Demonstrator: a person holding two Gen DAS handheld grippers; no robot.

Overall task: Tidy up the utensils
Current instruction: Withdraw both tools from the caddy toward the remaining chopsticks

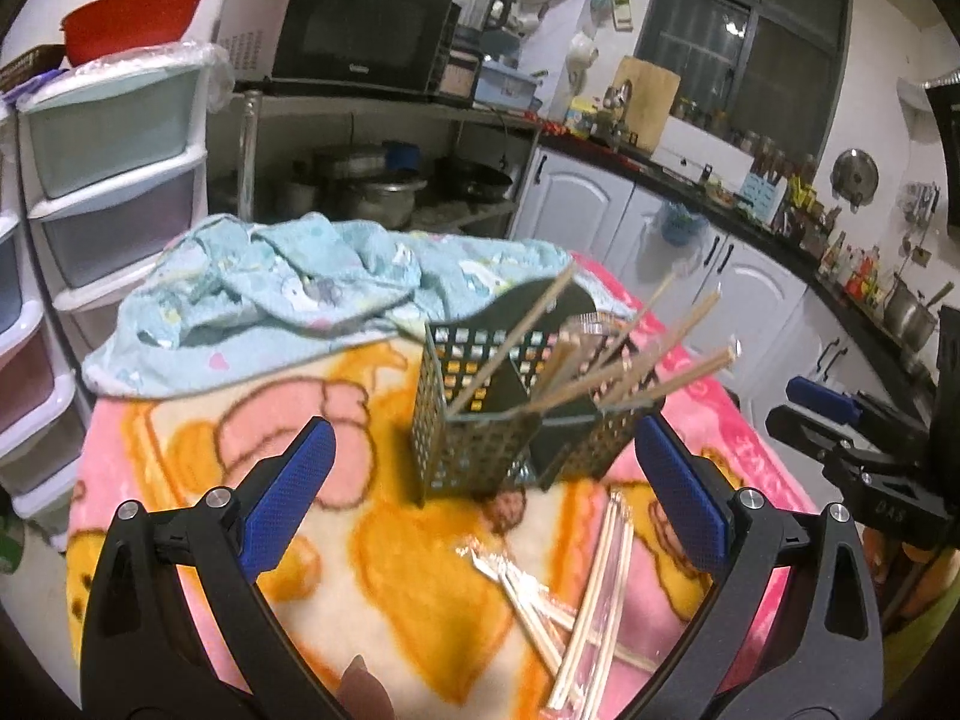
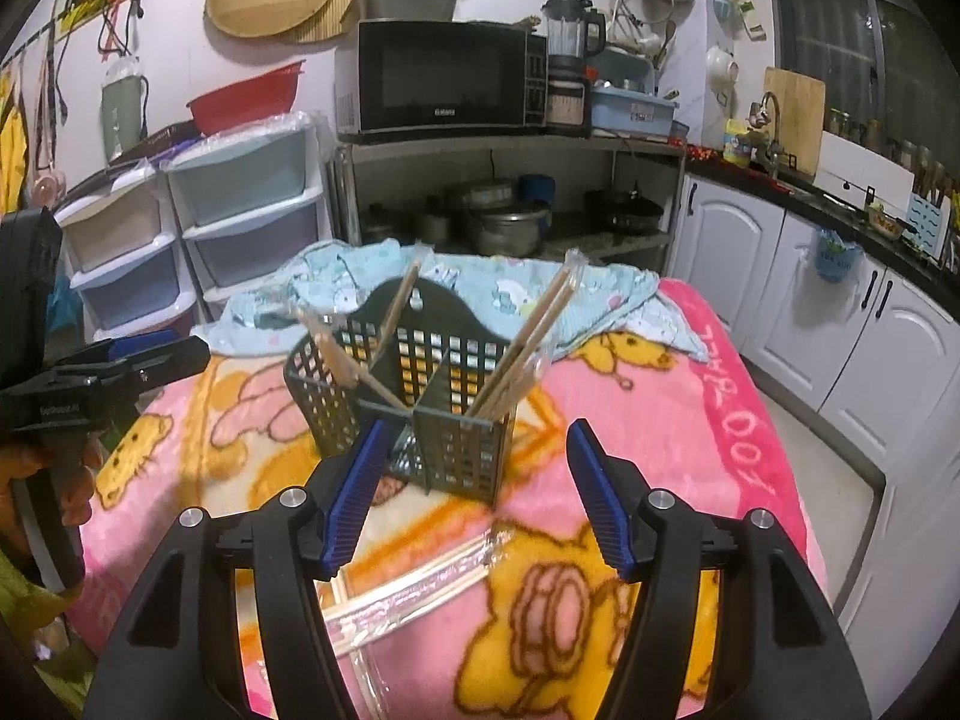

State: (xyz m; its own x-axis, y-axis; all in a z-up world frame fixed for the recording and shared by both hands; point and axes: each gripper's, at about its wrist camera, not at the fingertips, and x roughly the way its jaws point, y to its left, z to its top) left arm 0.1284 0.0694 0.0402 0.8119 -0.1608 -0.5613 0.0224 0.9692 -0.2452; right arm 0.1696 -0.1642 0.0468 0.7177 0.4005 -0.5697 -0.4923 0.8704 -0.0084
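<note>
A dark green perforated utensil basket (image 1: 474,450) (image 2: 462,450) stands on the pink cartoon blanket (image 1: 372,540), with a divider down its middle. Several wooden chopsticks (image 1: 606,378) (image 2: 528,348) lean out of its compartments. More chopsticks in clear wrappers (image 1: 576,600) (image 2: 420,576) lie on the blanket in front of it. My left gripper (image 1: 480,426) hangs open just short of the basket, above the wrapped chopsticks, holding nothing. My right gripper (image 2: 477,429) is open too, in front of the basket's near corner, and empty. Each gripper shows at the edge of the other's view (image 1: 798,408) (image 2: 180,351).
A crumpled light blue cloth (image 1: 270,288) (image 2: 480,282) lies behind the basket. Plastic drawer units (image 2: 240,210) stand at the left and a shelf rack holds a microwave (image 2: 444,72). White cabinets (image 2: 840,324) run along the right. The blanket (image 2: 690,420) drops off at its right edge.
</note>
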